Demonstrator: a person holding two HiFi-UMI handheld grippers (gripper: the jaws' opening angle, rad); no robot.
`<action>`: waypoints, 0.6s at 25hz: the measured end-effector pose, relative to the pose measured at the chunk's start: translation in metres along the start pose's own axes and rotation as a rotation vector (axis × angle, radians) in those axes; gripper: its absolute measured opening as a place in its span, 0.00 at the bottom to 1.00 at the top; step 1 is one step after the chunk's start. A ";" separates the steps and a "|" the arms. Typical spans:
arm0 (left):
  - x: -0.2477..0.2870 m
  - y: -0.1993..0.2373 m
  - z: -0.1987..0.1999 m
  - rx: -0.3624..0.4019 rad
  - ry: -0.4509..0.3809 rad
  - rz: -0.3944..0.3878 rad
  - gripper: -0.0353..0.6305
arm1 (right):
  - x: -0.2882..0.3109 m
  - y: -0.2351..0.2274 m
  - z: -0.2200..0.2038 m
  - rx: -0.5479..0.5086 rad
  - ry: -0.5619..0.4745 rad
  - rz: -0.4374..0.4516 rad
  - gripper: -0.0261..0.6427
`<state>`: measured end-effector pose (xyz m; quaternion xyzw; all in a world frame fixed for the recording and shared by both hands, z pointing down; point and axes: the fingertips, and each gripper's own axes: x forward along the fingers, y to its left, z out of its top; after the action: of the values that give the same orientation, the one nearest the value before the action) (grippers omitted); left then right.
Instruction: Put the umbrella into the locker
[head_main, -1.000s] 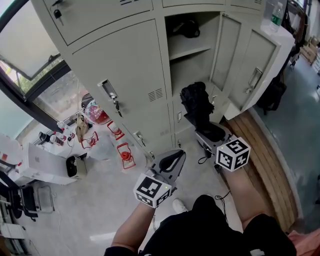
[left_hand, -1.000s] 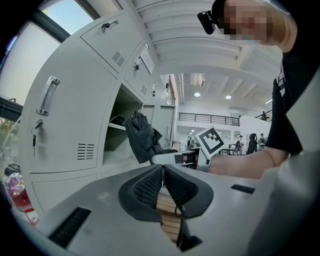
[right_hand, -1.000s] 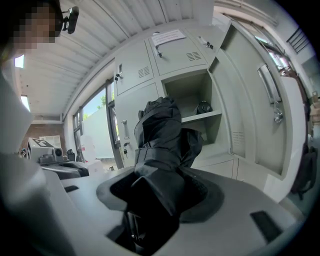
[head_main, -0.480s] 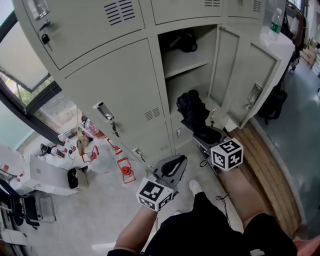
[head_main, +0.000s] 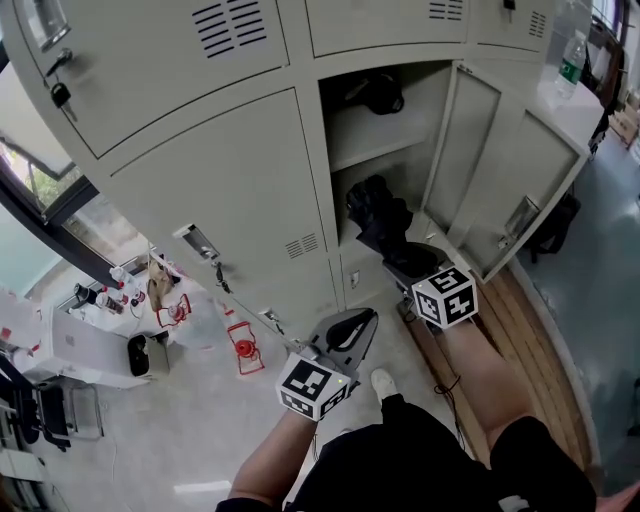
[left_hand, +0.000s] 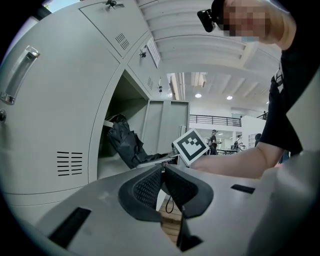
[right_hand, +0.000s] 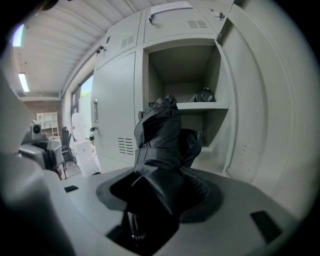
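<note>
While I stand by, a wall of grey lockers (head_main: 220, 190) fills most of what is in front of the person. 1 locker (head_main: 390, 125) is open, its door (head_main: 510, 190) swung out to the right. Inside, a shelf (head_main: 375, 150) divides it, and a dark bundle (head_main: 378, 92) lies on that shelf. Pale floor (head_main: 150, 430) spreads below, with wooden boards (head_main: 530, 330) running along the right.

A black folded umbrella (head_main: 385, 225) is the next biggest thing. It juts forward and up from the right gripper (head_main: 415, 265), with its far end at the mouth of the open locker, below the shelf. Whether it has crossed the edge I cannot tell. In the right gripper view, the jaws stand wide and clamp the umbrella's (right_hand: 160, 135) near end, fabric bulging between the pads of the right gripper (right_hand: 165, 185).

Lower and to the left, the left gripper (head_main: 345, 328) points level towards the lockers, well apart from the umbrella. In its own view, the left gripper (left_hand: 162, 172) has its 2 jaws pressed together with nothing between them.

Smaller things: red items (head_main: 243, 350) on the floor at the left, a shoe (head_main: 383, 380) just below the left gripper, a bottle (head_main: 572, 55) at the top right, and keys (head_main: 60, 95) hanging from a shut locker.
</note>
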<state>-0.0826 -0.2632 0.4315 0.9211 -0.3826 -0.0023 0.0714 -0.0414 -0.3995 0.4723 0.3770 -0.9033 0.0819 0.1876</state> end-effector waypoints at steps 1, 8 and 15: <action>0.002 0.003 0.000 -0.002 0.000 0.003 0.09 | 0.005 -0.003 0.000 -0.012 0.012 0.000 0.48; 0.016 0.016 -0.001 -0.001 0.010 0.009 0.09 | 0.038 -0.022 0.003 -0.089 0.067 0.005 0.48; 0.030 0.025 -0.002 0.006 0.025 0.012 0.09 | 0.067 -0.043 0.009 -0.176 0.107 0.000 0.48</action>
<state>-0.0784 -0.3014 0.4388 0.9189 -0.3874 0.0110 0.0734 -0.0566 -0.4761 0.4916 0.3540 -0.8958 0.0224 0.2677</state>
